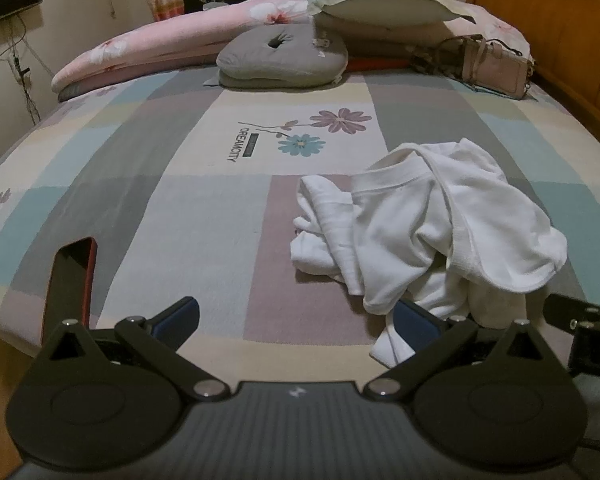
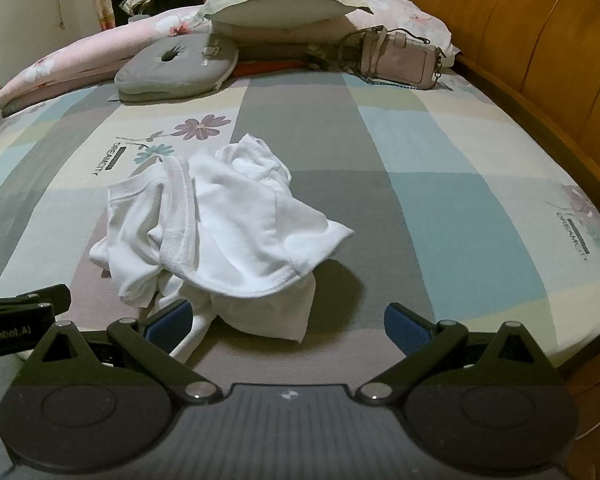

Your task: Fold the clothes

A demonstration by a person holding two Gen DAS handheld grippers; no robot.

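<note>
"dreamcity" on the bedsheet [image 1: 236,145], partial "enrobot.ai" on the left hand-held gripper [image 2: 8,334]

A bed [image 2: 440,184] with a checked pastel sheet fills the frame. At centre left lies a crumpled white garment [image 2: 228,232]. Along the top edge lie a grey cushion [image 2: 172,70], a pink quilt [image 2: 60,64], a pillow [image 2: 276,0] and a pink bag [image 2: 400,64].

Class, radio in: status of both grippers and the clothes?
Left gripper open, right gripper open. White garment crumpled on bed, unfolded. Nothing blocking.
</note>
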